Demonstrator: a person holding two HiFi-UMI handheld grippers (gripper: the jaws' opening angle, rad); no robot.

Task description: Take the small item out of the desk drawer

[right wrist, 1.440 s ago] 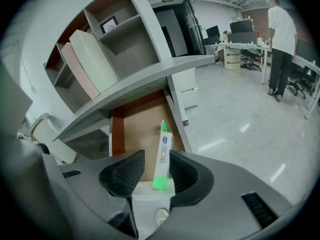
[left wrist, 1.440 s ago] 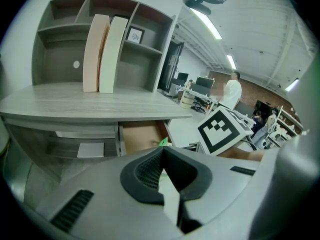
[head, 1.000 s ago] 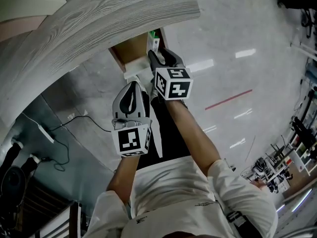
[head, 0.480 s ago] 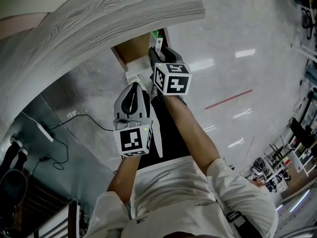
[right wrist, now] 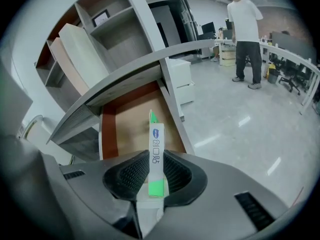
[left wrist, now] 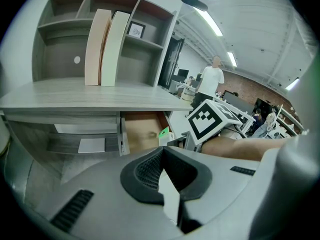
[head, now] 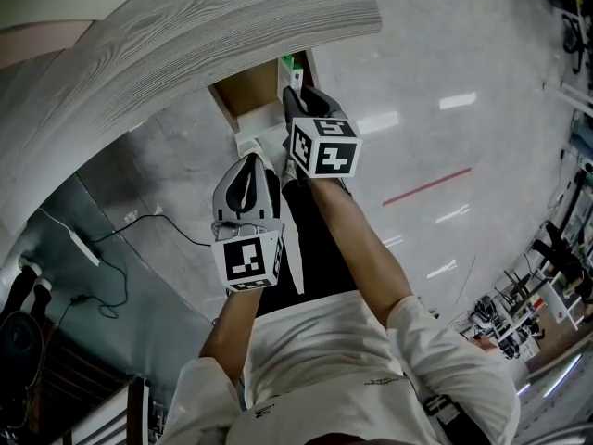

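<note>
The small item is a slim white and green box (right wrist: 156,154) standing upright in the open wooden drawer (right wrist: 127,129) under the grey desk top (head: 185,35). My right gripper (right wrist: 156,160) reaches into the drawer; its jaws have just been closing, and both ribbed pads now press on the box's sides. From the head view the box (head: 291,70) peeks out above the right gripper (head: 298,95). My left gripper (head: 250,160) hovers just short of the drawer's white front, shut with nothing between its pads. The left gripper view also shows the box (left wrist: 164,133) and the drawer (left wrist: 140,131).
A shelf unit holding two upright binders (left wrist: 105,46) stands on the desk. A white cabinet (right wrist: 180,79) sits beside the drawer. A cable (head: 139,225) trails over the glossy floor at the left. A person (right wrist: 245,29) stands far off.
The right gripper's fingers have drawn in around the box, and it has edged slightly toward the drawer. The left gripper has stayed put.
</note>
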